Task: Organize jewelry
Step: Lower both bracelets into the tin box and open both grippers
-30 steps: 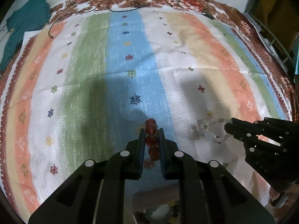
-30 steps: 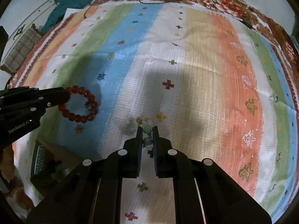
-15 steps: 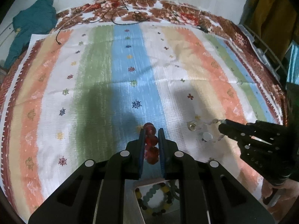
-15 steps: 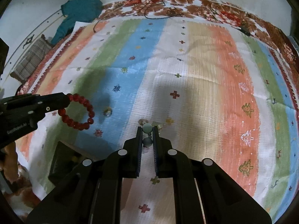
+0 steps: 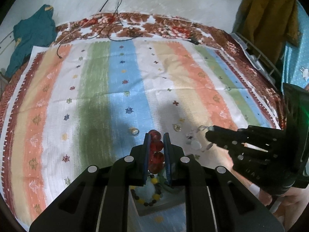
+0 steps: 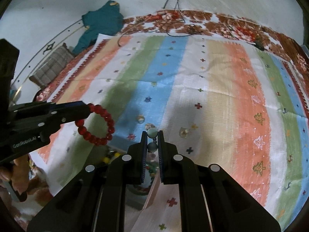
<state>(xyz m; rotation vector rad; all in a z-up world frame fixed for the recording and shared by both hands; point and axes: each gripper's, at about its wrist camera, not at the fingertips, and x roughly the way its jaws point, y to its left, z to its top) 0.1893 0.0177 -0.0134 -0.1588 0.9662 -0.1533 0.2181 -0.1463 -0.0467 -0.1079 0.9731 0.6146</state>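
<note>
The left claw (image 5: 156, 135) is clamped on a red bead bracelet (image 5: 156, 148), beads stacked between its pads. From the right wrist view the same bracelet (image 6: 96, 124) hangs as a full ring from the left claw's tip (image 6: 85, 108) at nine o'clock, clear of the cloth.

The right claw (image 6: 152, 133) is narrow, pinching a pale bead string (image 6: 152, 132): one greenish bead at the tips and a grey one behind it. In the left wrist view that claw (image 5: 209, 130) comes in from three o'clock with translucent beads (image 5: 195, 143) dangling blurred at its tip.

Below the left claw, at six o'clock, an open box (image 5: 154, 201) holds a bracelet of dark and yellow beads (image 5: 146, 195). The right view shows the box (image 6: 139, 185) under its claw too, mostly hidden.

On the striped cloth (image 5: 92, 96), two small rings lie just past the claws: one (image 5: 135, 131) at eleven o'clock of the left claw, another (image 5: 176, 127) at one o'clock. The cloth lies on a floral blanket (image 5: 164, 22). A teal garment (image 5: 32, 36) sits at ten o'clock, with cables (image 5: 115, 31) at twelve and a mustard coat (image 5: 268, 17) hanging at two.
</note>
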